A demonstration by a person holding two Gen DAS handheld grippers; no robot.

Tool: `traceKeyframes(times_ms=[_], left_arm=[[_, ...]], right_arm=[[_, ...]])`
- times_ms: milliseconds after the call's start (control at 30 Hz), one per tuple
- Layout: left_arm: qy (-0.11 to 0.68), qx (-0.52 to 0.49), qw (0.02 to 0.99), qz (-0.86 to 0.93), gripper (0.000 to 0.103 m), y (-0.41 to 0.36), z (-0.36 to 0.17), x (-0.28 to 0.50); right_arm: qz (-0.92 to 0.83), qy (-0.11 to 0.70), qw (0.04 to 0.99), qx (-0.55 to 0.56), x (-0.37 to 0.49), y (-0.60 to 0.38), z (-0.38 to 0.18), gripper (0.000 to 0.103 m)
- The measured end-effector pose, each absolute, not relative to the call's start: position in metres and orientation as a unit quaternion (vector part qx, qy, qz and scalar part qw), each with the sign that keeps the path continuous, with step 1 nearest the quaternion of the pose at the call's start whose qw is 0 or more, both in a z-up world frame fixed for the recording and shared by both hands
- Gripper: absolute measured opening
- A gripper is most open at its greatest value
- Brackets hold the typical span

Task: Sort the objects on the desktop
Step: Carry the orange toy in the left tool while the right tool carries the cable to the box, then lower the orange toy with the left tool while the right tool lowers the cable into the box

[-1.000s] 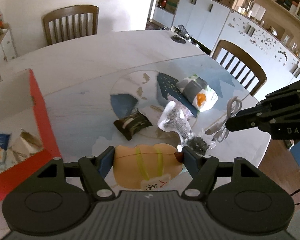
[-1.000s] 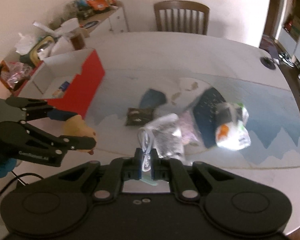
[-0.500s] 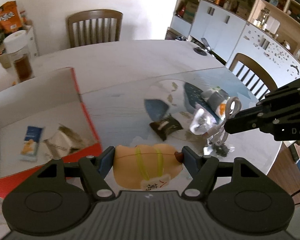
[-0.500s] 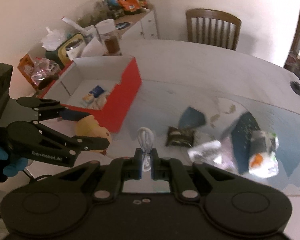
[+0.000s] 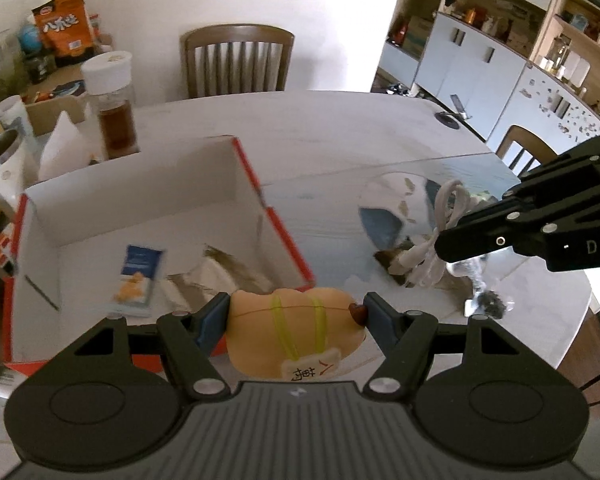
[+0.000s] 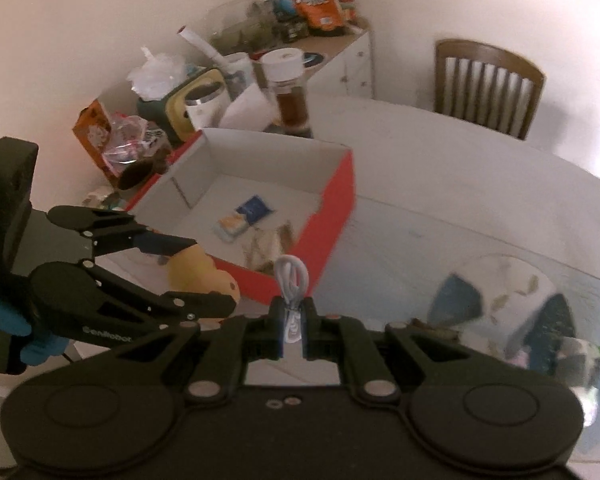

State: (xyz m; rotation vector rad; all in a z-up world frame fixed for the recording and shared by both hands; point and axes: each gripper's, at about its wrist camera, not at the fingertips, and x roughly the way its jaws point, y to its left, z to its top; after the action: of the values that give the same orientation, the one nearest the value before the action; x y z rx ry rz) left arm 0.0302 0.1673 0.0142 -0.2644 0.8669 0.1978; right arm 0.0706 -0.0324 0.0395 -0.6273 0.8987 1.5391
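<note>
Left tongs (image 5: 296,314) clamp a squashy peach-coloured toy with yellow bands (image 5: 288,332), red characters on its white tag, right at the near rim of the red cardboard box with white lining (image 5: 288,240): likely a drop-in. Right tongs (image 6: 293,322) pinch a coiled white cable (image 6: 291,280), pointing boxward too. On the counter (image 5: 340,128) behind, an orange snack bag (image 5: 62,26); its print is too blurred to read.

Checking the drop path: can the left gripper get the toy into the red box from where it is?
Probably yes. The left gripper holds the toy at the red box's near edge; the box is open-topped, with only a blue packet and wrappers on its floor.
</note>
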Motion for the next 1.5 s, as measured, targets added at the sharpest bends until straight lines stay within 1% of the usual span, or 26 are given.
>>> traceKeyframes(times_ms=[500, 867, 1133, 1500], left_arm=[[0.429, -0.129, 0.882, 0.144, 0.072, 0.247, 0.018, 0.015], [0.449, -0.106, 0.874, 0.151, 0.072, 0.285, 0.002, 0.023], [0.473, -0.087, 0.867, 0.135, 0.072, 0.294, -0.018, 0.047], [0.513, -0.073, 0.845, 0.13, 0.072, 0.307, -0.054, 0.073]], right_arm=[[0.686, 0.38, 0.537, -0.311, 0.021, 0.05, 0.042, 0.007], [0.689, 0.373, 0.53, -0.325, 0.004, 0.09, 0.033, 0.007], [0.668, 0.374, 0.547, -0.34, 0.005, 0.124, 0.006, 0.007], [0.63, 0.396, 0.567, -0.354, 0.018, 0.165, -0.041, 0.007]])
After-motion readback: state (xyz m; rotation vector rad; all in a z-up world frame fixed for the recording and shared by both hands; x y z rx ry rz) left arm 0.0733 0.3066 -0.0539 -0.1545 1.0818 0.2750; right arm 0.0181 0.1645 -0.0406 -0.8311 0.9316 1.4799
